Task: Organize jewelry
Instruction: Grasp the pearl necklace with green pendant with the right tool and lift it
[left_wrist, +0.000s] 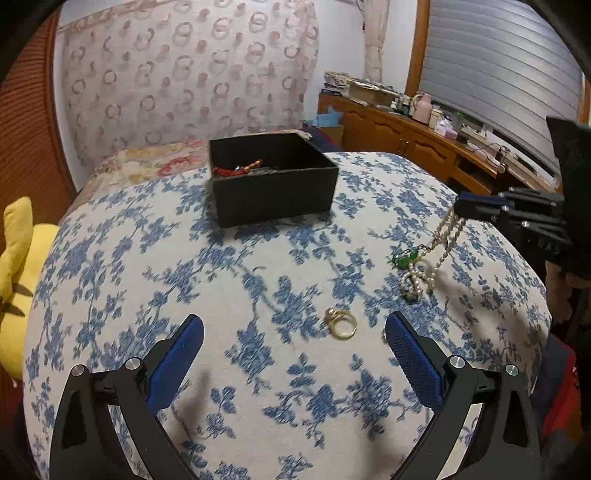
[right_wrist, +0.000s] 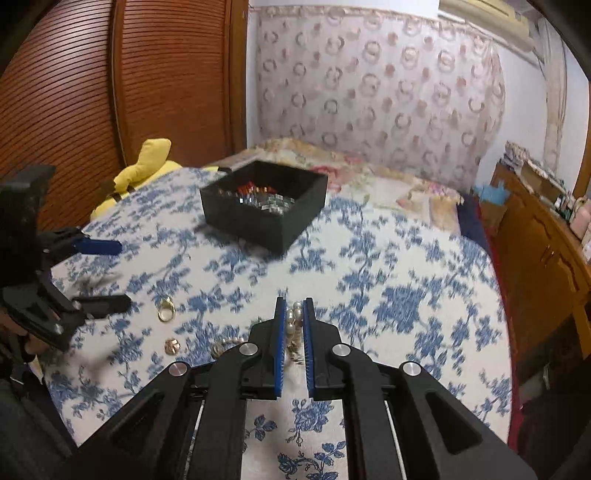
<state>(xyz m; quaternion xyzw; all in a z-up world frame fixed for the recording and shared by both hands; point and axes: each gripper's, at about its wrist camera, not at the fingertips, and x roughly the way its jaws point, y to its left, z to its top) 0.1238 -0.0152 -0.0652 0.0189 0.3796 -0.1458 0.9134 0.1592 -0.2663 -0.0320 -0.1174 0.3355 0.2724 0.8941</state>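
A black open box (left_wrist: 273, 177) with red cord jewelry inside stands at the far side of the blue-flowered cloth; it also shows in the right wrist view (right_wrist: 266, 206). My right gripper (right_wrist: 294, 306) is shut on a pearl necklace (left_wrist: 439, 243) with a green pendant (left_wrist: 406, 258); its upper part is lifted and its lower end rests on the cloth. The pearls (right_wrist: 293, 321) show between the fingers. My left gripper (left_wrist: 293, 332) is open and empty, just before a gold ring (left_wrist: 341, 323), which also shows in the right wrist view (right_wrist: 166, 309). A small rose-gold piece (right_wrist: 172, 346) lies near it.
A yellow plush toy (left_wrist: 14, 266) lies at the left edge of the table. A wooden sideboard (left_wrist: 406, 136) with clutter stands to the right. A floral bedspread (right_wrist: 369, 173) lies behind the box.
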